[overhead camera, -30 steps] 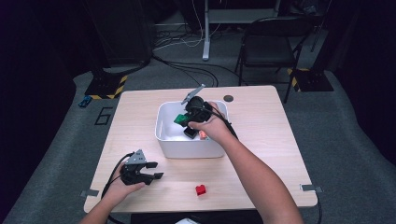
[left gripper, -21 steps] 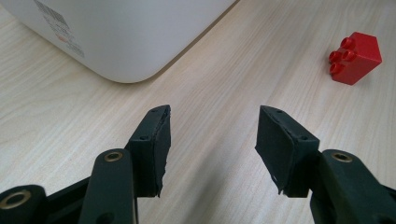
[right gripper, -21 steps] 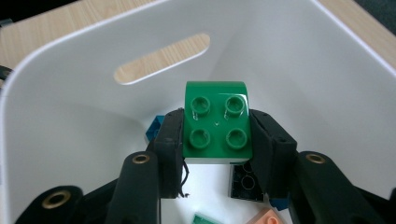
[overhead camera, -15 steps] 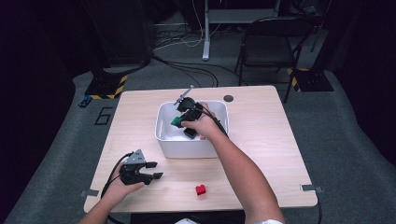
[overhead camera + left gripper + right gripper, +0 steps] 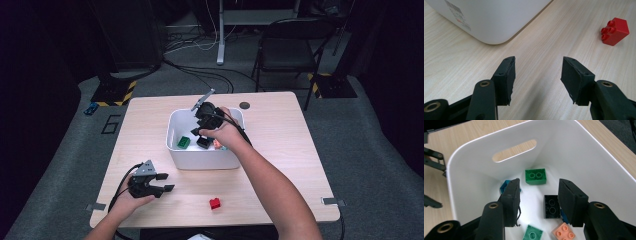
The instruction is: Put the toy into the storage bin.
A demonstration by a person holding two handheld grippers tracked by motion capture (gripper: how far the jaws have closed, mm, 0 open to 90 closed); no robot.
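Note:
A white bin [image 5: 200, 159] stands mid-table. My right gripper [image 5: 199, 135] hangs over it, open and holding nothing. In the right gripper view, the right gripper [image 5: 539, 187] looks down at loose bricks on the bin floor: a green one [image 5: 535, 176], a black one [image 5: 551, 206], a blue one [image 5: 504, 186], a light green one [image 5: 532, 235] and a peach one [image 5: 564, 233]. My left gripper [image 5: 166, 182] rests open on the table at the front left. The left gripper [image 5: 539, 62] faces a red brick [image 5: 615, 31] lying on the wood, also in the high view as the red brick [image 5: 215, 203].
The bin's rounded corner [image 5: 494, 17] is just beyond the left jaws. A small dark disc [image 5: 244, 105] lies behind the bin. A folding chair [image 5: 290, 45] and floor cables [image 5: 200, 75] are past the table's far edge. Bare wood lies right of the bin.
The green brick that was up by the right gripper's jaws now lies lower, on the bin floor. The right hand shifted slightly over the bin. The left gripper has not moved.

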